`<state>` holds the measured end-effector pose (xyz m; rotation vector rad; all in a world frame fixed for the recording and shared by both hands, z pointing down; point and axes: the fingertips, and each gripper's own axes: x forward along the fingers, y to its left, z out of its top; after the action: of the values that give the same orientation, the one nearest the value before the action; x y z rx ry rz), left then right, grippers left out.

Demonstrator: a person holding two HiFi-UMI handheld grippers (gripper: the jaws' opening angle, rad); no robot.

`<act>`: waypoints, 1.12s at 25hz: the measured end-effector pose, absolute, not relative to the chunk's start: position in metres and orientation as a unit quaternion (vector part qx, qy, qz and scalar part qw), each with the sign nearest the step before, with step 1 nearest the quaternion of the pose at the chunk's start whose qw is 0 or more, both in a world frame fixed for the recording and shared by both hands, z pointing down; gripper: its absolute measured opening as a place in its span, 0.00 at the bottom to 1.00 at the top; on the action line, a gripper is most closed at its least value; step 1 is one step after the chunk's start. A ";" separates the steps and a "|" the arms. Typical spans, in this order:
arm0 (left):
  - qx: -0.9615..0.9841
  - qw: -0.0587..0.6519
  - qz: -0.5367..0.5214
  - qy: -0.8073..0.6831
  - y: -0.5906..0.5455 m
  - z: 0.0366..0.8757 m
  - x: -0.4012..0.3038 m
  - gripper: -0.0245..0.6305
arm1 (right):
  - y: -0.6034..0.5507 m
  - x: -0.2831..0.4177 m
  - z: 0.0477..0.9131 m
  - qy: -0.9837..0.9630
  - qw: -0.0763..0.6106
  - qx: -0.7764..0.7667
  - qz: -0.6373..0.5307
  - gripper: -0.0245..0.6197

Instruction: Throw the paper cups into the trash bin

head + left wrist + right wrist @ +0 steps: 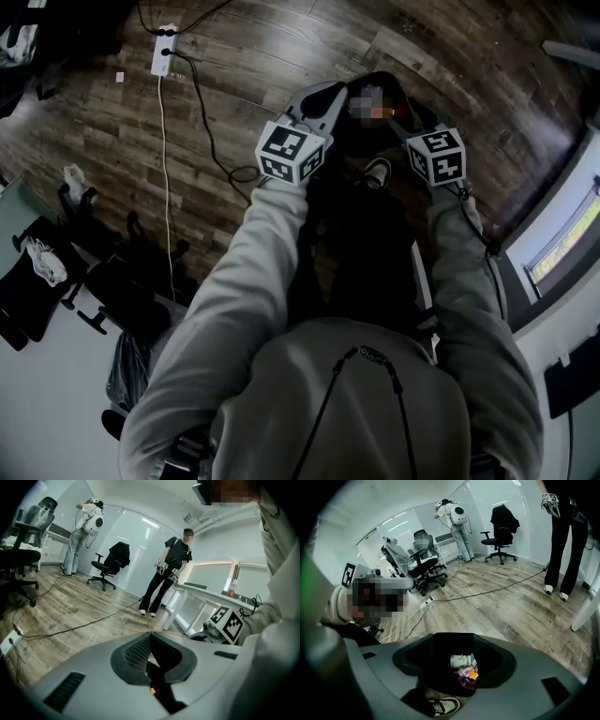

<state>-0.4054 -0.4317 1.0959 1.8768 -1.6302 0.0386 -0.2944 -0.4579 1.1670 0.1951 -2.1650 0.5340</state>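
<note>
**Head view:** A person in a grey sweatshirt leans over a dark trash bin [386, 82] on a wood-plank floor. The left gripper [323, 98] and the right gripper [410, 131] are both held over its mouth. A shoe [378, 172] shows on the near side of the bin, and a power strip [164, 49] lies far left.

**Left gripper view:** The jaws are drawn almost together, leaving only a slit. A pale sliver and an orange speck show through it. Whether the sliver is pinched paper or litter below cannot be told. The right gripper's marker cube [229, 623] sits just to the right.

**Right gripper view:** The jaws stand wide with nothing between them. Straight below, inside the black bin, one paper cup [461, 660] lies on its side on coloured wrappers [468, 673]. For that cup the job looks done.

A cup like this is probably very light, thin-walled and easy to crush, and slightly slick if it is coated. The best hold would likely be a gentle pinch across the side wall near the stiffer rolled rim. Once over the bin, simply spreading the jaws should be enough to let it fall.
</note>
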 end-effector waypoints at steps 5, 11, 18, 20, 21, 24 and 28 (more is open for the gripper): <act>0.717 0.326 0.021 -0.616 -0.428 1.081 -0.402 0.04 | -0.460 -0.297 1.146 -0.871 0.440 0.075 0.205 0.41; 0.718 0.321 0.016 -0.617 -0.436 1.019 -0.409 0.04 | -0.470 -0.297 1.082 -0.873 0.437 0.082 0.203 0.41; 0.729 0.331 0.018 -0.598 -0.424 0.930 -0.379 0.04 | -0.462 -0.279 0.984 -0.870 0.436 0.098 0.206 0.37; 0.732 0.329 0.018 -0.596 -0.422 0.898 -0.376 0.04 | -0.464 -0.278 0.949 -0.872 0.433 0.104 0.201 0.33; 0.734 0.326 0.019 -0.595 -0.421 0.881 -0.376 0.04 | -0.466 -0.279 0.929 -0.875 0.428 0.108 0.198 0.32; 0.738 0.319 0.018 -0.594 -0.415 0.829 -0.382 0.04 | -0.475 -0.285 0.863 -0.888 0.402 0.123 0.187 0.15; 0.738 0.316 -0.002 -0.596 -0.408 0.765 -0.393 0.04 | -0.477 -0.284 0.792 -0.897 0.384 0.143 0.166 0.07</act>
<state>-0.3928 -0.4080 0.7650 1.9437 -1.5684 -0.0040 -0.2843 -0.4769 0.7921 0.3633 -2.2868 0.4223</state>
